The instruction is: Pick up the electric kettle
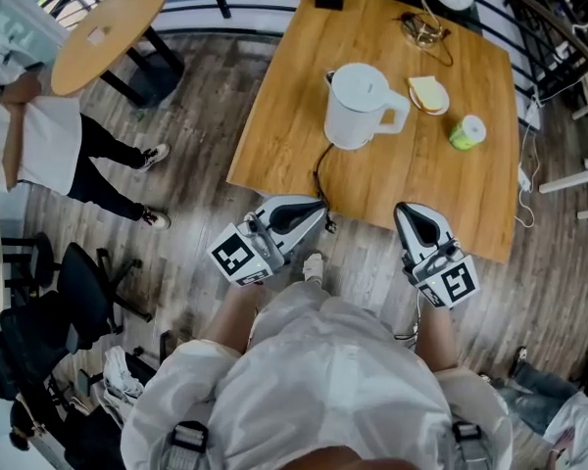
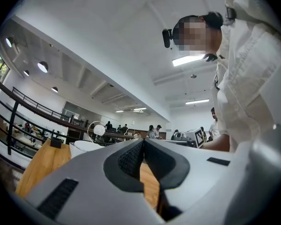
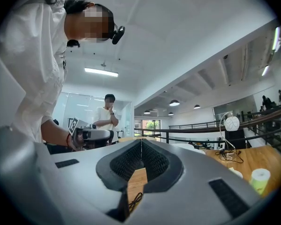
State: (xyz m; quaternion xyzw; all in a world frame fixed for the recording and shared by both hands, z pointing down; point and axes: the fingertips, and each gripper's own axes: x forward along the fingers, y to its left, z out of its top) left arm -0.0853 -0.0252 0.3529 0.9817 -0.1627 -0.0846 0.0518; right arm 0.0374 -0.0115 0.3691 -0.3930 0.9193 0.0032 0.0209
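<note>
While both of my tools are clenched with nothing between the jaws, the electric kettle (image 1: 357,106) stands upright on the tabletop (image 1: 392,189), untouched and well ahead of both. My left tool (image 1: 319,213) sits on the near side of the kettle, about at the tabletop's edge, close to where the kettle's black cord (image 1: 319,169) runs off toward me. My right tool (image 1: 405,211) is also on the near side of the kettle, but toward its handle side. The handle (image 1: 399,116) sticks out to my right and a little toward me, so I judge the right tool the better placed of the two, with the handle's opening lying almost straight ahead of it. The body stands about equally far from both tips. Beyond the handle lie a small plate (image 1: 428,95) and a green roll (image 1: 467,132), near enough that I would keep my reach tight to the kettle.
</note>
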